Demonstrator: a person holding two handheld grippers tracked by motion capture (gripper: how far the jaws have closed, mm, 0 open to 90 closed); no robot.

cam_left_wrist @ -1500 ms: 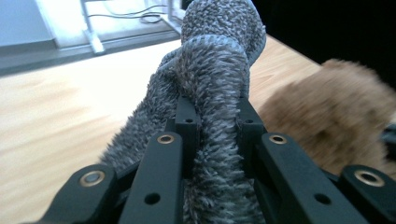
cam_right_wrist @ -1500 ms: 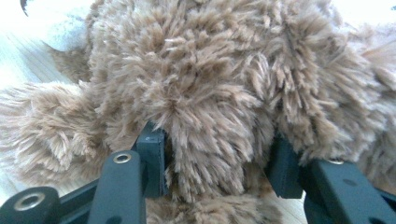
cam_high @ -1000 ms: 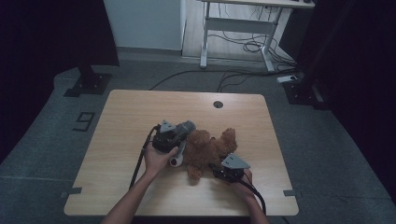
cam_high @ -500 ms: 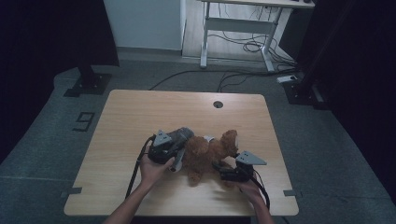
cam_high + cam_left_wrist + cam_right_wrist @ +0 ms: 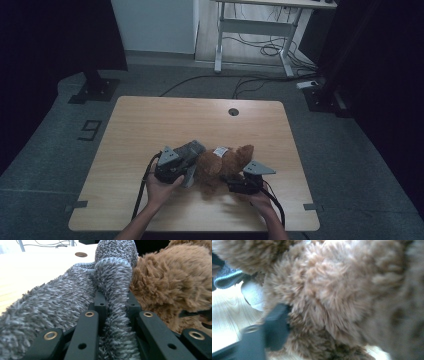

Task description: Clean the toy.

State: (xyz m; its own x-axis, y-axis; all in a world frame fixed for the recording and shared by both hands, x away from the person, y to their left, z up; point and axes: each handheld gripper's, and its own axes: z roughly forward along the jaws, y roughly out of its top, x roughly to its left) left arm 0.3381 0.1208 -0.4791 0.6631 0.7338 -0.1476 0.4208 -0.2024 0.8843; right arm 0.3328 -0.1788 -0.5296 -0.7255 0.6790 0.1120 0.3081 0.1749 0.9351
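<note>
A fluffy brown teddy bear [image 5: 225, 165] lay on the wooden desk [image 5: 150, 125], a bit toward six o'clock from the middle. A small white tag [image 5: 220, 150] stuck up on its twelve o'clock side. Touching the bear at nine o'clock was a fuzzy grey cloth [image 5: 190, 149].

The left tongs [image 5: 113, 312] were squeezed tight on a fold of the grey cloth [image 5: 75, 290] — the fuzz bulged out between the two black jaws. The brown bear [image 5: 170, 282] pressed against the cloth at three o'clock in the left gripper view. In the high view the left tongs [image 5: 186, 172] sat at the bear's nine o'clock side, with a hand [image 5: 161, 189] behind them.

The right tongs [image 5: 231, 184] were at the bear's five o'clock side. Their jaws had just been closing, and in the right gripper view the brown fur [image 5: 342, 297] filled the space beside one blurry black jaw — I could not tell if they pinched it. A round hole [image 5: 233, 111] sat in the desk at twelve o'clock.
</note>
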